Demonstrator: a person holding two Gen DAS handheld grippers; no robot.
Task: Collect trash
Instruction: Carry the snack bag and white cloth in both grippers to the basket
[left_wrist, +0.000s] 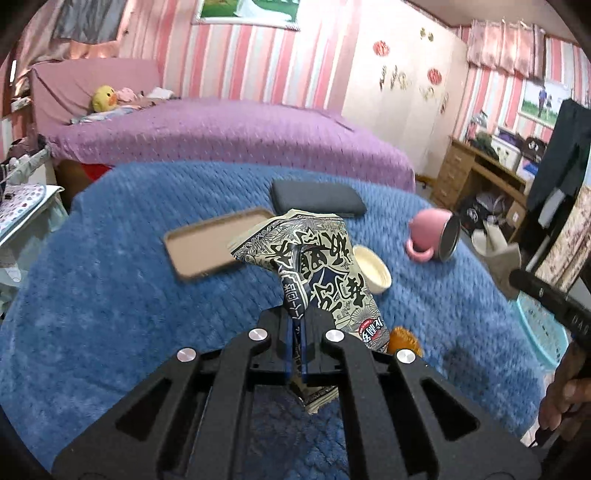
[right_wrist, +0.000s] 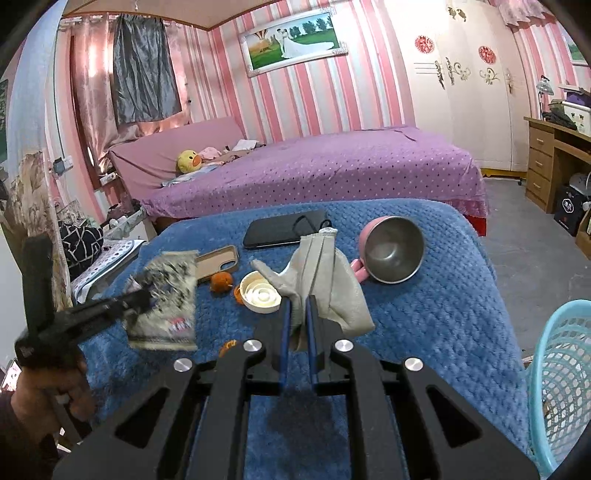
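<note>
A crumpled printed snack wrapper (left_wrist: 325, 258) hangs above the blue blanket (left_wrist: 110, 295), pinched between the blue pads of my left gripper (left_wrist: 295, 314), which is shut on it. The right wrist view shows the same wrapper (right_wrist: 166, 302), blurred, at the tip of the left gripper (right_wrist: 144, 299). My right gripper (right_wrist: 297, 302) is shut on a limp grey cloth (right_wrist: 328, 273) held above the blanket. A turquoise mesh basket (right_wrist: 565, 369) stands off the blanket's right edge.
On the blanket lie a white round lid (right_wrist: 258, 291), orange peel pieces (right_wrist: 221, 282), a tipped pink steel-lined cup (right_wrist: 391, 247), a brown phone case (right_wrist: 218, 262) and a black phone (right_wrist: 280, 230). A purple bed (right_wrist: 332, 166) stands behind.
</note>
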